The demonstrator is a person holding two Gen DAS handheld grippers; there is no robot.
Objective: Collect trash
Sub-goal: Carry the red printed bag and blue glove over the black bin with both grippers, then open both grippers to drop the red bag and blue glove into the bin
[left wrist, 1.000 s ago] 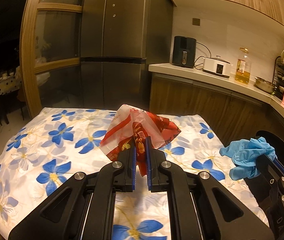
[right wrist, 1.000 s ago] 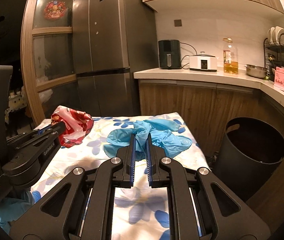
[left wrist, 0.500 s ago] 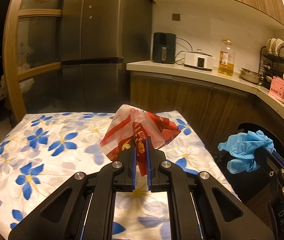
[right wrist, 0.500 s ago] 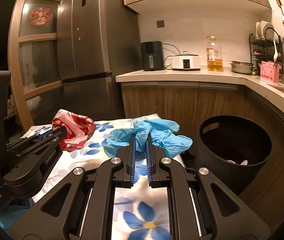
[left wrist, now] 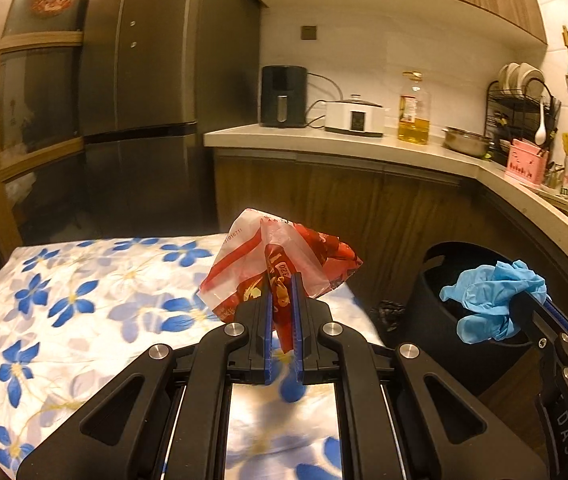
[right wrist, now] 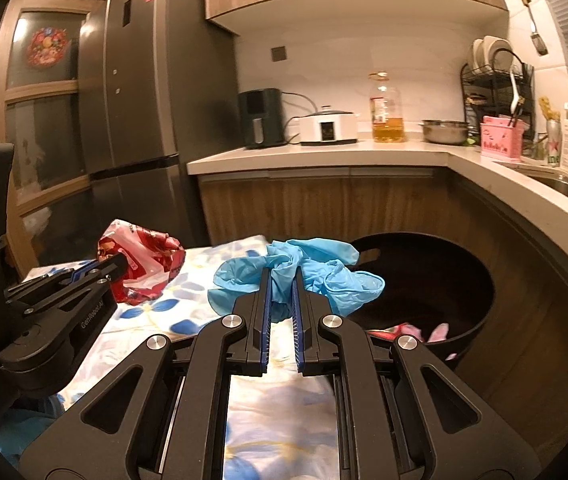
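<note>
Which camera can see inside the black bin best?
The right wrist camera: it looks into the bin, showing scraps at the bottom. The left wrist camera shows only part of the bin, dark inside, behind the blue gloves.

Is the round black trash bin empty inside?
No, red and pink scraps lie at the bottom of the black bin.

Each fisheye camera sits just behind its own gripper's fingers, looking slightly downward across the right edge of the floral-clothed table (left wrist: 84, 300) toward the kitchen counter (right wrist: 324, 156), and both views share the refrigerator (left wrist: 144, 92), counter, and black trash bin (right wrist: 464, 280).
</note>
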